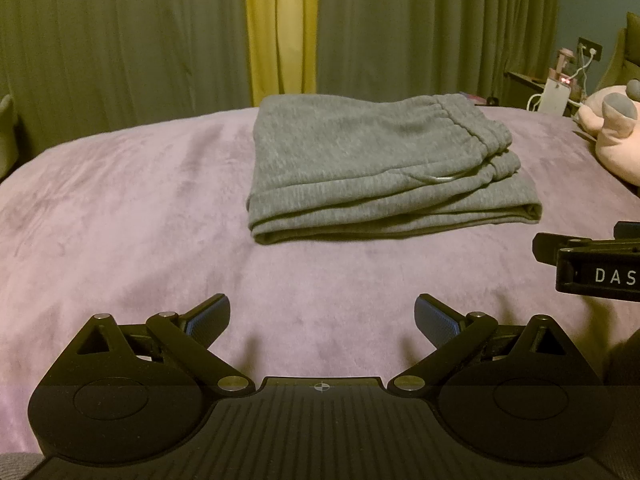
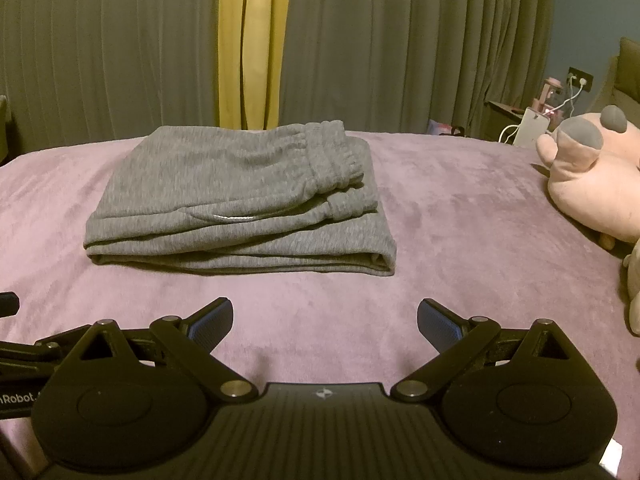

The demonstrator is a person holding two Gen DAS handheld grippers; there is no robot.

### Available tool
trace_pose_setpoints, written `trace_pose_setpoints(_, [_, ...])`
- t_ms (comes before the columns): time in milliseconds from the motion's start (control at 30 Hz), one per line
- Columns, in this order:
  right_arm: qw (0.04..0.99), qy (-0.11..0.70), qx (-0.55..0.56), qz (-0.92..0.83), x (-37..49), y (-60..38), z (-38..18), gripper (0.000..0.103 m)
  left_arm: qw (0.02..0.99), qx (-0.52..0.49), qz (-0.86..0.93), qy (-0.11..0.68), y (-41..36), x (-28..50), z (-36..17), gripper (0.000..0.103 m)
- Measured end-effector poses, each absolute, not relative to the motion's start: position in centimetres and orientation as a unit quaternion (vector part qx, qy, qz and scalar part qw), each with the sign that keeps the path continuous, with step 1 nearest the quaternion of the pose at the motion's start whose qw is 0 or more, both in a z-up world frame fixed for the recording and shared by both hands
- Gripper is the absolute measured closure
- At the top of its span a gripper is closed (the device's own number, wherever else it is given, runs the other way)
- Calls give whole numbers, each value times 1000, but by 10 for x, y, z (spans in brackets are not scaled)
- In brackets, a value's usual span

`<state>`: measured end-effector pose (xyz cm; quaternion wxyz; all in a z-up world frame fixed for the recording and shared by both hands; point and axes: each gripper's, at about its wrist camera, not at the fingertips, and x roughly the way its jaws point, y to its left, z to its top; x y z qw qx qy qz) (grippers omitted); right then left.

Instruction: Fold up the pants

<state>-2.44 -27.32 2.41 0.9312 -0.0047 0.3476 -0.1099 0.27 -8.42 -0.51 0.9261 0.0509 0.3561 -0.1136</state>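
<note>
Grey pants [image 1: 380, 164] lie folded into a compact stack on the purple blanket [image 1: 140, 208], elastic waistband on top toward the right, several layers showing at the near edge. A pale drawstring or zip line runs across the front fold.

L gripper [image 1: 322, 320] hovers low over the blanket, short of the pants, w/ fingers spread wide and nothing between them. Pants sit straight ahead of it and slightly right, apart from the fingertips. R gripper's black body [image 1: 592, 264] pokes in from the right edge of the left wrist view, beside the L one, lettering "DAS" readable on it.

R gripper [image 2: 325, 320] also spread wide, empty, above bare blanket. From its view the pants [image 2: 240, 200] are ahead and to the left, not touching the fingers. Part of the L gripper's body [image 2: 16, 360] shows at the left edge.

Pink plush toy [image 2: 592, 176] w/ grey feet rests on the blanket far right of both grippers, well apart from the pants. Behind the bed: dark curtains [image 2: 400, 40] w/ a yellow strip [image 2: 252, 40] between them. Nightstand w/ white charger cables [image 2: 520, 128] at back right; details too small to tell.
</note>
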Motion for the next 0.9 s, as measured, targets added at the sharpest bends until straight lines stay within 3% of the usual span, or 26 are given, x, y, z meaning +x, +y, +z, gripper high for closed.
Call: trace_pose_setpoints(900, [931, 349, -9, -108, -25, -272, 22, 4, 925, 54, -114, 358, -83, 2, -7, 2])
